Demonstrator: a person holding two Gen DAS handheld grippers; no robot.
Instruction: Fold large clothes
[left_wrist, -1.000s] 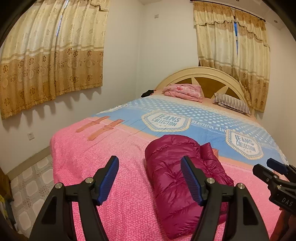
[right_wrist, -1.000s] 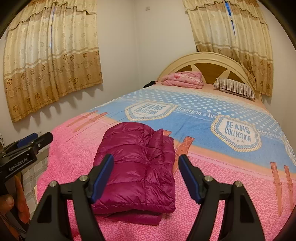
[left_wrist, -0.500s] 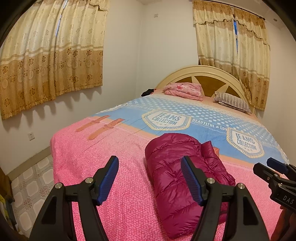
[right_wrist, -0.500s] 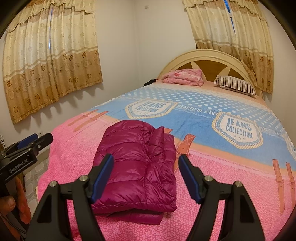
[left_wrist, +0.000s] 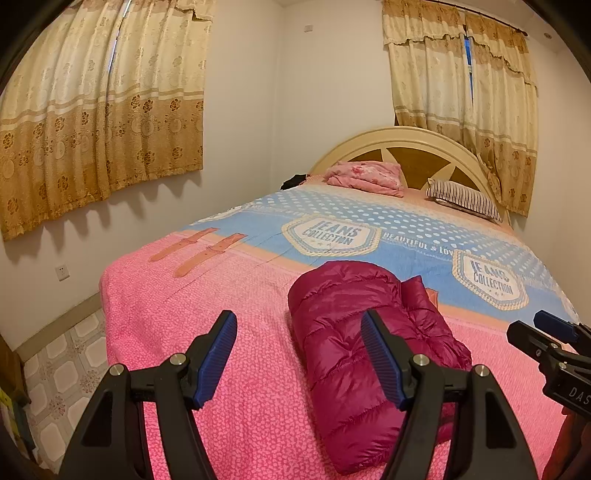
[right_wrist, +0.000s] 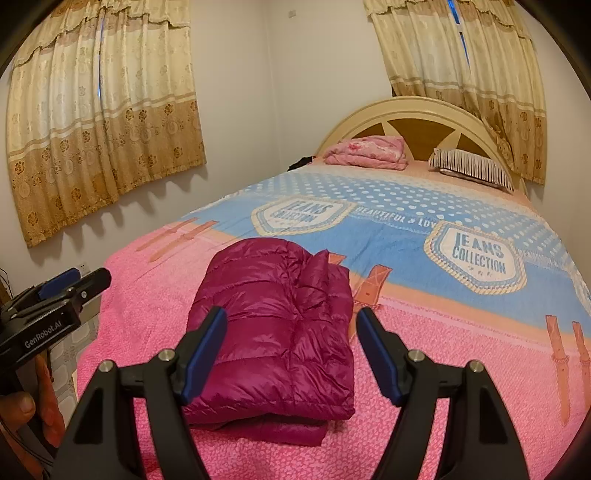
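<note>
"JEANS COLLECTION" badges and "BEAUTIFUL & LOV" on bedspread (right_wrist: 406, 236), "GenRobot.AI" on left tongs (right_wrist: 59, 284)

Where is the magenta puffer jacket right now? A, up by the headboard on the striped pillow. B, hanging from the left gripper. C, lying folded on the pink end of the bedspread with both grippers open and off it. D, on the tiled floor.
C: the folded puffer jacket rests on the pink bedspread, and the left gripper and right gripper hold nothing.

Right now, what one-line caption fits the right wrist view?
Folded magenta puffer jacket lies on the pink bedspread, right gripper open and empty above it.
</note>
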